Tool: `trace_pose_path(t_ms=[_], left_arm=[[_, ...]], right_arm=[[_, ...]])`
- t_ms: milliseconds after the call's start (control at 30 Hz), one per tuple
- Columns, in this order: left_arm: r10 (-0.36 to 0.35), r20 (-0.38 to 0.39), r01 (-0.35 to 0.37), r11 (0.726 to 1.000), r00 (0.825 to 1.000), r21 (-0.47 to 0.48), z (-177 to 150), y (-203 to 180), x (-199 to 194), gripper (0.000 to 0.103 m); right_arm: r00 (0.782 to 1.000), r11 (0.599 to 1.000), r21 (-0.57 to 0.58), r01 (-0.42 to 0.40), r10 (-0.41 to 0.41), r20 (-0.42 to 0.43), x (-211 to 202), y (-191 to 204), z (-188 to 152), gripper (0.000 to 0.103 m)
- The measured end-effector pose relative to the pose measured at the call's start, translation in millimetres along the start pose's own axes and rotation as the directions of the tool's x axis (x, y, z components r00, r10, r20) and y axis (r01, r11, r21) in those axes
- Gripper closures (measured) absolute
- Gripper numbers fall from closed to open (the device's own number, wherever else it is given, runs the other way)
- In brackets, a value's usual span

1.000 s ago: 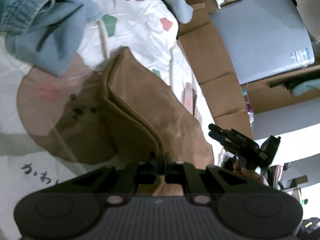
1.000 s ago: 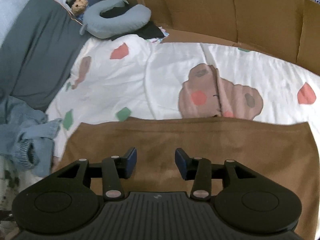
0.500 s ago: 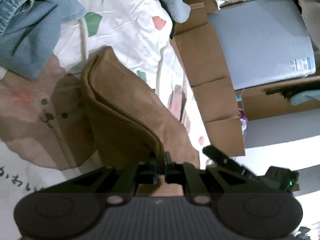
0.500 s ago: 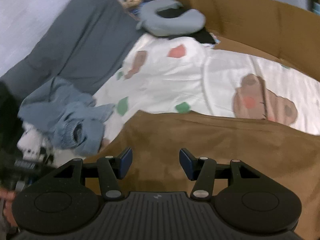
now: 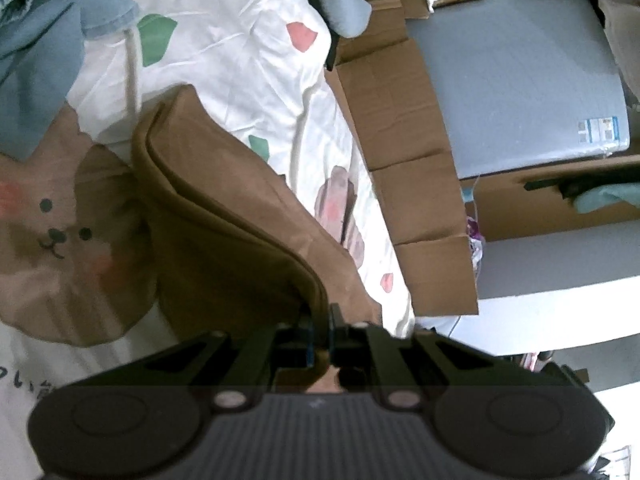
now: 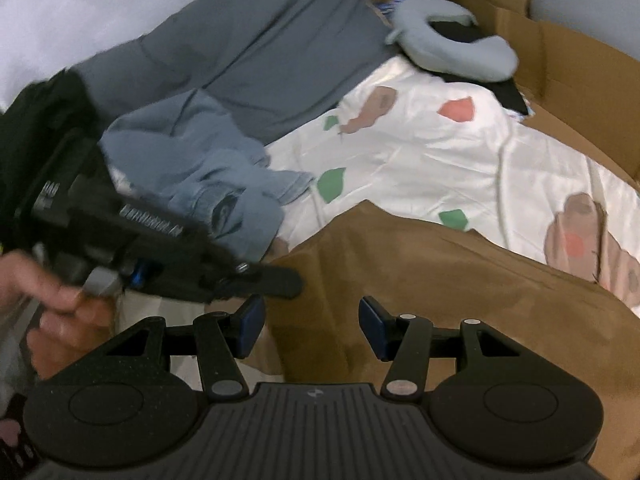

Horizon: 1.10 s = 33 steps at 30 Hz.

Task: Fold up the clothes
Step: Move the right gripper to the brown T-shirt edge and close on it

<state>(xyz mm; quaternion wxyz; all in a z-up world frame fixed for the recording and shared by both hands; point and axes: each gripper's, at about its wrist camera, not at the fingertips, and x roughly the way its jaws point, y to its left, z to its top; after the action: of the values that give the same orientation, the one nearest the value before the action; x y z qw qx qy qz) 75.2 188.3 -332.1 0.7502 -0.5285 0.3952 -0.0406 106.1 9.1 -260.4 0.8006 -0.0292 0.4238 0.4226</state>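
Brown cloth, soft and suede-like, is the garment (image 5: 224, 216) being folded. In the left wrist view it runs from the centre toward 7 o'clock on the printed bedsheet (image 5: 240, 40), already doubled, with a rounded fold edge pointing to 11 o'clock. The left gripper (image 5: 320, 334) has its jaws pinched almost shut on the near corner of that cloth. A blue garment (image 5: 36, 60) lies at 10 o'clock and cardboard (image 5: 400, 120) flanks the bed at 2 o'clock.

In the right wrist view the garment (image 6: 440, 280) spreads from the centre to 4 o'clock. The right gripper (image 6: 310, 324) hangs over its near edge with jaws about half open and nothing gripped. The left gripper and the hand (image 6: 52, 312) holding it sit at 9 o'clock.

To do this well, I judge the left grip should keep the corner taut while the right takes the matching corner squarely, so both layers travel together and the edges line up.
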Motion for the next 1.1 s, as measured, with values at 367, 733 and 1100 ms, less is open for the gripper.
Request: trace_pose_path(t_ms=[367, 733, 1100], left_arm=[[-0.028, -0.008, 0.028, 0.999, 1.000, -0.016, 0.5, -4.2, 8.6, 0.096], [-0.045, 0.005, 0.045, 0.998, 0.999, -0.031, 0.1, -3.8, 6.7, 0.096], [-0.102, 0.070, 0.098, 0.993, 0.992, 0.058, 0.9, -16.9, -26.7, 0.057]], right_arm=[[0.994, 0.980, -0.171, 0.102, -0.105, -0.013, 34.7, 27.8, -8.9, 0.044], [0.974, 0.937, -0.271, 0.222, -0.223, 0.025, 57.3, 45.0, -8.4, 0.050], [0.963, 0.920, -0.295, 0.259, -0.270, 0.005, 70.7, 43.1, -2.8, 0.097]])
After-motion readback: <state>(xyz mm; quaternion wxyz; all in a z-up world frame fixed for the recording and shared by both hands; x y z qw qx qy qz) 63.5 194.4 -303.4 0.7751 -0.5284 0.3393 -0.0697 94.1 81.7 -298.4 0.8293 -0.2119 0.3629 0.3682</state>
